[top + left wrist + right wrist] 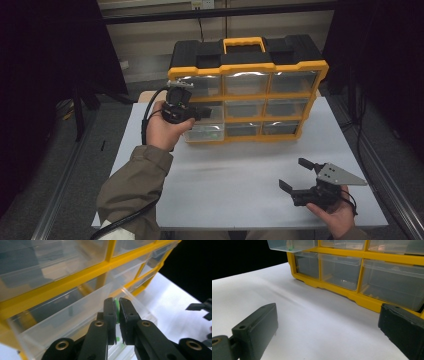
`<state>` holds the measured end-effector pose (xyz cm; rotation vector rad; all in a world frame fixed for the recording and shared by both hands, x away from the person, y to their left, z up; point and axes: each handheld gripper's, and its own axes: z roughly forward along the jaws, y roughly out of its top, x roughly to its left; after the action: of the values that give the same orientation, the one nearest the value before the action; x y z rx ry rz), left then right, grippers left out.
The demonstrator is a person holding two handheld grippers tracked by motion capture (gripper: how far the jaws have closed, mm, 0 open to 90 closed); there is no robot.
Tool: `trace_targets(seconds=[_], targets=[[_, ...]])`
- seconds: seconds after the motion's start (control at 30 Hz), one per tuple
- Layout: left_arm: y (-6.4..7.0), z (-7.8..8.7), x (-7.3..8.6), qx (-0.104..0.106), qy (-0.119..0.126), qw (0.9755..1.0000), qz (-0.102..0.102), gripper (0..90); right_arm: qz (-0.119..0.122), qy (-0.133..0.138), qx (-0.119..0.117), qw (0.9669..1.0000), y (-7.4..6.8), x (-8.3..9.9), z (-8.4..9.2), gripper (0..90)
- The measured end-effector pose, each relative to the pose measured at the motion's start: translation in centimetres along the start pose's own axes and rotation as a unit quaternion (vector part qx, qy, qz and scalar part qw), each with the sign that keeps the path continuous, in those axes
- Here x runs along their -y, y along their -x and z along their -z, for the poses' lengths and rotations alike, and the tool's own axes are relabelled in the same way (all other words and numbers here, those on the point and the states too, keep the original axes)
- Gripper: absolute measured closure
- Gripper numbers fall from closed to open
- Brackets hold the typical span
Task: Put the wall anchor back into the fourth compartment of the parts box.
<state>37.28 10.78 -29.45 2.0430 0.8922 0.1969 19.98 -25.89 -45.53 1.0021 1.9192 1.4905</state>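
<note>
A yellow organizer [247, 67] with clear drawers and a black top stands at the back of the white table [235, 185]. In its left column a clear drawer [204, 131] is pulled out toward me. My left gripper [201, 113] hovers over that drawer [72, 317]. In the left gripper view the gripper [117, 302] is shut on a small green piece [115, 309], which shows as a thin strip between the pads. My right gripper [292, 172] rests low at the table's front right, open with nothing between its fingers. In the right gripper view it [327, 308] faces the organizer [352, 293].
The pulled-out drawer [292, 245] overhangs the table at the organizer's left end, and a green speck [290, 248] shows inside it. The other drawers are pushed in. Dark curtains flank the table, and a metal rail [385, 165] runs along its right side.
</note>
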Motion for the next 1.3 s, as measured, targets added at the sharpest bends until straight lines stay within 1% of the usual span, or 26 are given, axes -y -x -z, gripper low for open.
trace_targets(seconds=[0.03, 0.07, 0.1, 0.13, 0.2, 0.27, 0.33, 0.37, 0.4, 0.5, 0.57, 0.6, 0.67, 0.77, 0.8, 0.83, 0.87, 0.9, 0.97, 1.0, 1.03, 1.1, 1.13, 1.2, 1.27, 1.3], targets=[[0.0, -0.1, 0.1, -0.003, 0.003, 1.0000, 0.001, 84.4, 0.000, 0.000, 0.000, 1.0000, 0.0, 0.0, 0.0, 2.6], [0.0, -0.1, 0.2, -0.005, 0.005, 0.9999, 0.009, 84.4, 0.000, 0.000, 0.000, 1.0000, 0.0, 0.0, 0.0, 2.5], [-0.2, 0.0, 0.2, -0.004, -0.003, 1.0000, -0.004, 84.3, 0.000, 0.000, 0.000, 1.0000, 0.0, 0.0, 0.0, 2.5], [-0.1, -0.1, 0.3, -0.008, 0.002, 1.0000, 0.002, 84.4, 0.000, 0.000, 0.000, 1.0000, 0.0, 0.0, 0.0, 2.5], [-0.3, 0.1, 0.3, -0.011, -0.008, 0.9999, -0.006, 84.3, 0.000, 0.001, 0.001, 1.0000, 0.0, 0.0, 0.0, 2.5], [-0.3, 0.0, 0.4, -0.017, -0.006, 0.9998, -0.006, 84.3, 0.001, 0.000, 0.000, 1.0000, 0.0, 0.0, 0.0, 2.5], [-0.3, 0.0, 0.5, -0.018, -0.005, 0.9998, 0.000, 84.3, 0.000, 0.000, 0.000, 1.0000, 0.0, 0.0, 0.0, 2.6], [-0.3, 0.0, 0.5, -0.019, -0.004, 0.9998, -0.001, 84.3, 0.000, 0.000, 0.000, 1.0000, 0.0, 0.0, 0.0, 2.6], [-0.3, 0.1, 0.5, -0.023, -0.011, 0.9997, -0.006, 84.2, 0.000, 0.000, 0.000, 1.0000, 0.0, 0.0, 0.0, 2.6], [-0.3, 0.0, 0.6, -0.024, -0.005, 0.9997, 0.000, 83.6, 0.000, 0.000, 0.000, 1.0000, 0.0, 0.0, 0.0, 2.6], [-0.4, 0.0, 0.6, -0.028, -0.015, 0.9995, -0.007, 82.8, 0.000, 0.000, 0.000, 1.0000, 0.0, 0.0, 0.0, 2.6], [-0.4, -0.1, 0.7, -0.031, -0.012, 0.9994, -0.005, 82.2, 0.000, 0.000, 0.000, 1.0000, 0.0, 0.0, 0.0, 2.6], [-0.3, -0.1, 0.7, -0.028, -0.012, 0.9995, -0.007, 81.0, 0.000, 0.000, 0.000, 1.0000, 0.0, 0.0, 0.0, 2.6], [-0.3, -0.1, 0.6, -0.022, -0.011, 0.9997, -0.006, 76.6, 0.000, 0.000, 0.000, 1.0000, 0.0, 0.0, 0.0, 2.6], [-0.2, -0.2, 0.6, -0.017, -0.003, 0.9998, -0.003, 73.8, 0.000, 0.000, 0.000, 1.0000, 0.0, 0.0, 0.0, 2.6], [-0.1, -0.1, 0.6, -0.018, -0.005, 0.9998, -0.009, 72.2, 0.000, 0.000, 0.000, 1.0000, 0.0, 0.0, 0.0, 2.6], [0.1, -0.1, 0.5, -0.019, 0.000, 0.9998, -0.009, 70.1, 0.000, 0.000, 0.000, 1.0000, 0.0, 0.0, 0.0, 2.6], [0.1, -0.1, 0.4, -0.014, 0.001, 0.9998, -0.013, 66.6, 0.000, 0.000, 0.000, 1.0000, 0.0, 0.0, 0.0, 2.6], [0.4, -0.1, 0.2, -0.008, 0.002, 0.9999, -0.011, 65.3, 0.000, 0.000, 0.000, 1.0000, 0.0, 0.0, 0.0, 2.6], [0.5, -0.1, 0.2, -0.006, 0.006, 0.9999, -0.013, 63.4, 0.000, 0.000, 0.000, 1.0000, 0.0, 0.0, 0.0, 2.6], [0.8, -0.2, 0.1, -0.002, 0.013, 0.9999, -0.009, 62.1, 0.000, 0.000, 0.000, 1.0000, 0.0, 0.0, 0.0, 2.6], [1.1, -0.2, -0.1, -0.002, 0.016, 0.9998, -0.013, 56.3, 0.000, 0.001, 0.001, 1.0000, -0.1, 0.0, 0.0, 2.6], [1.3, -0.3, -0.2, 0.004, 0.018, 0.9997, -0.017, 54.6, 0.000, 0.000, 0.000, 1.0000, 0.0, 0.0, 0.0, 2.6], [1.6, -0.4, -0.3, 0.008, 0.019, 0.9996, -0.018, 53.8, 0.000, 0.001, 0.001, 1.0000, 0.0, 0.0, 0.0, 2.6], [1.8, -0.5, -0.4, 0.012, 0.019, 0.9995, -0.020, 48.6, 0.000, 0.002, 0.000, 1.0000, -0.1, 0.0, 0.0, 2.6], [2.0, -0.6, -0.4, 0.012, 0.023, 0.9996, -0.015, 45.4, 0.000, 0.002, 0.000, 1.0000, -0.1, 0.0, 0.0, 2.6]])
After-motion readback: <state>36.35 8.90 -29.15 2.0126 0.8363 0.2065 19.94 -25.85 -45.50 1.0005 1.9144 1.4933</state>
